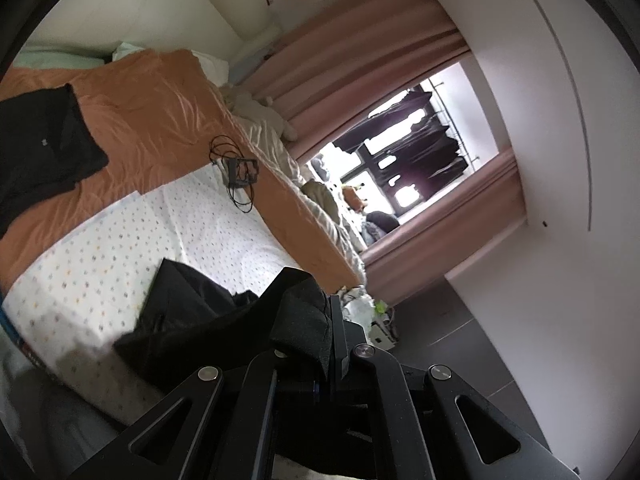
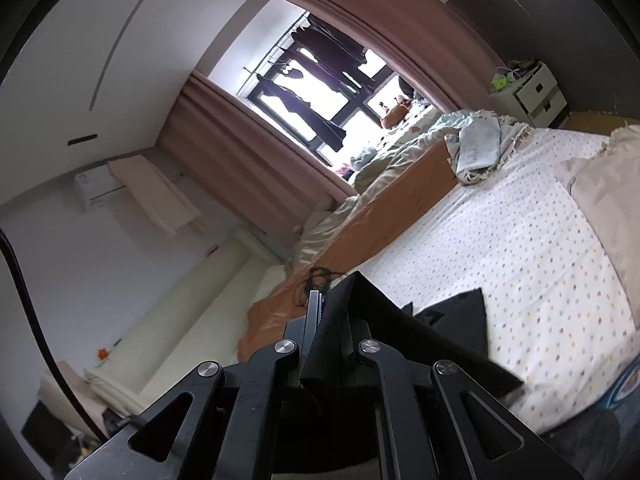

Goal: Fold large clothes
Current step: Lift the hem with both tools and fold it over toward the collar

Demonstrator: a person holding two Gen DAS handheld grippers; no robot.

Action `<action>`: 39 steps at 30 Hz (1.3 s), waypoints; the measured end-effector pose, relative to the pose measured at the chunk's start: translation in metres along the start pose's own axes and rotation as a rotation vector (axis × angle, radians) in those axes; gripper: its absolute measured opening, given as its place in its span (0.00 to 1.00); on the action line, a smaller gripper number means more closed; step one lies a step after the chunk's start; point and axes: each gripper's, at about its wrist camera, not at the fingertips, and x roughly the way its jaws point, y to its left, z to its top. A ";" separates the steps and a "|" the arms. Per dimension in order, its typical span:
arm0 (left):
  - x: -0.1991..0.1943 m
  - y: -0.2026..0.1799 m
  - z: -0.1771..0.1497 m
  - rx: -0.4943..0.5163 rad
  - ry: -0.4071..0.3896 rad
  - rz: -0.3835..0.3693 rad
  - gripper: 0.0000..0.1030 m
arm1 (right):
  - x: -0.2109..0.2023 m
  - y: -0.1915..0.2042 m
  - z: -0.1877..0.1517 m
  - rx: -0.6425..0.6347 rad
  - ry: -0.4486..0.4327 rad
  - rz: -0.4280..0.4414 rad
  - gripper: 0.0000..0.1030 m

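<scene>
Left gripper (image 1: 320,320) and right gripper (image 2: 328,320) each pinch the black garment (image 1: 192,312), lifted over the bed's (image 1: 120,272) near edge.

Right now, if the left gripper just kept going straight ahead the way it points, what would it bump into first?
Likely the pink curtain past the bed's corner. The left gripper, shut on the black garment, points that way, though depth is unclear.

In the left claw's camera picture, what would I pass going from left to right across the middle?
Black garment on the orange cover → orange bedcover → tangled black cable with a small device → pink curtain → window → white wall.
</scene>
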 end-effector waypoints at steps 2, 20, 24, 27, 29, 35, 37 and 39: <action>0.021 -0.002 0.010 0.013 0.011 0.015 0.02 | 0.017 -0.003 0.008 -0.007 0.001 -0.017 0.05; 0.169 0.055 0.044 -0.024 0.134 0.155 0.02 | 0.146 -0.074 0.028 0.066 0.069 -0.188 0.05; 0.199 0.083 0.040 -0.061 0.176 0.192 0.02 | 0.167 -0.095 0.020 0.098 0.098 -0.226 0.05; 0.219 0.103 0.037 -0.095 0.207 0.224 0.02 | 0.184 -0.114 0.011 0.125 0.132 -0.260 0.05; 0.229 0.115 0.037 -0.111 0.221 0.241 0.02 | 0.196 -0.124 0.007 0.141 0.153 -0.281 0.05; 0.259 0.143 0.039 -0.143 0.245 0.276 0.02 | 0.229 -0.141 0.003 0.150 0.186 -0.318 0.05; 0.268 0.149 0.041 -0.147 0.247 0.292 0.02 | 0.239 -0.145 0.003 0.149 0.194 -0.328 0.05; 0.276 0.155 0.042 -0.151 0.250 0.307 0.02 | 0.250 -0.149 0.003 0.160 0.206 -0.341 0.06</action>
